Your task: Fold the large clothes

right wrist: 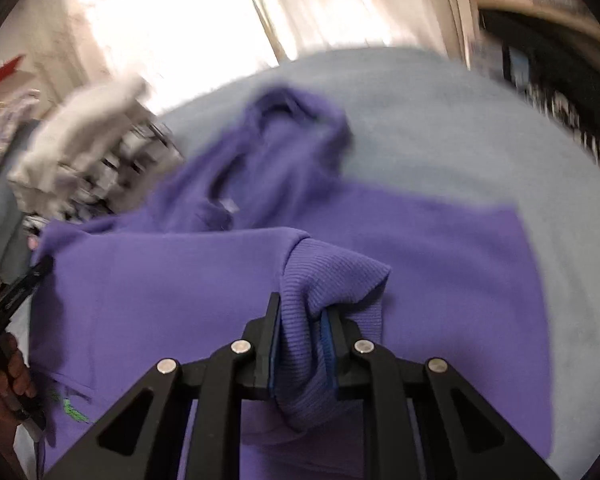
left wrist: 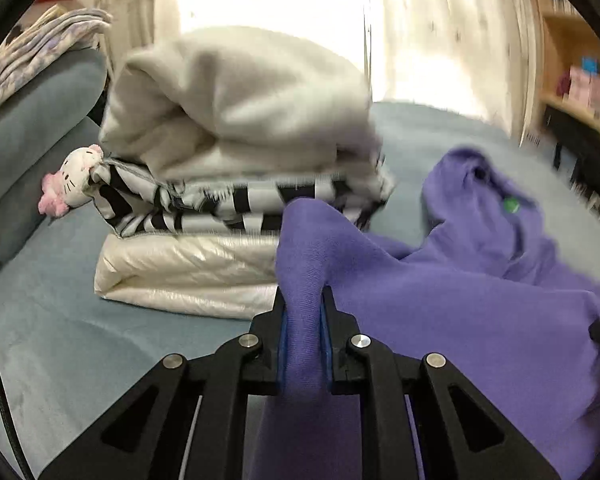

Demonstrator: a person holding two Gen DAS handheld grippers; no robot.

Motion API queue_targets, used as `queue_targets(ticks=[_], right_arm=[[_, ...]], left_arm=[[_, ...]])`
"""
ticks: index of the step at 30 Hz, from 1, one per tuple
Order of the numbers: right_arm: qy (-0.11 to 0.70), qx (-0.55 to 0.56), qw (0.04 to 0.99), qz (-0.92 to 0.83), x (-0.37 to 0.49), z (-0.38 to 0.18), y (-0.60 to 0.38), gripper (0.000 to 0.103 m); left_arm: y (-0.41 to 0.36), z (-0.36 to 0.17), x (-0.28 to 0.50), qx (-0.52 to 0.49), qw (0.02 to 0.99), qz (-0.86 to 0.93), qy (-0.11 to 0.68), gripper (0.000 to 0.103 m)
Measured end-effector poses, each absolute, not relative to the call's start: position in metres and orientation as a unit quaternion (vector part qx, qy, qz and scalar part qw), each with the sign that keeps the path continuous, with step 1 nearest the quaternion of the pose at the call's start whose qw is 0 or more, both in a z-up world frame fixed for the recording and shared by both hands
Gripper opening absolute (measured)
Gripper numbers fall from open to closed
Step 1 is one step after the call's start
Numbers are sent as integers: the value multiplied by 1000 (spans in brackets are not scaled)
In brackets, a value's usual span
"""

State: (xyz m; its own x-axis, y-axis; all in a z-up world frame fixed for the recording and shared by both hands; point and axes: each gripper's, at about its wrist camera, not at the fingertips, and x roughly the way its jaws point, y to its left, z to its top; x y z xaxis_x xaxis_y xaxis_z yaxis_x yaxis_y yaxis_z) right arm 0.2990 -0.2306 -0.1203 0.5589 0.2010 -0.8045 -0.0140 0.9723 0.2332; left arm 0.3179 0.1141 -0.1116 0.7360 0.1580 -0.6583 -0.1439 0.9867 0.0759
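Right wrist: purple hoodie (right wrist: pixel 380 232) lies flat, hood end farthest from cam.

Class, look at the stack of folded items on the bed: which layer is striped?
The black-and-white striped garment, the middle layer. It lies between the plain cream blanket on top and the shiny white quilt underneath.

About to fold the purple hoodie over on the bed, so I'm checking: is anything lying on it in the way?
Nothing visible lies on the purple hoodie; both grippers already pinch it. The stack of folded clothes sits beside it, close to its left edge.
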Motion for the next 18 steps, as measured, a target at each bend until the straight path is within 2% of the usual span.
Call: queue_targets(ticks=[2,5,6,8,10,11,17,18], right_arm=[[495,113,860,57,306,-141,-234,21],[495,125,859,46,303,-130,-242,34],[493,126,860,41,301,-127,-244,37],[480,123,868,36,294,-116,-247,38],[461,113,880,22,283,-105,-254,38],[449,109,887,16,277,-98,-256,38],[433,97,895,50,259,-84,-234,38],[433,86,895,63,258,-83,-223,38]], left_arm=[[120,-128,317,26,923,93,373,12],[113,-149,320,59,915,99,387,16],[110,-151,321,67,914,100,387,21],[107,-146,317,79,914,99,387,30],[113,-138,305,78,915,97,384,53],[113,-132,299,74,917,99,379,57],[99,-99,260,28,934,35,353,58],[92,-99,258,23,934,21,357,52]])
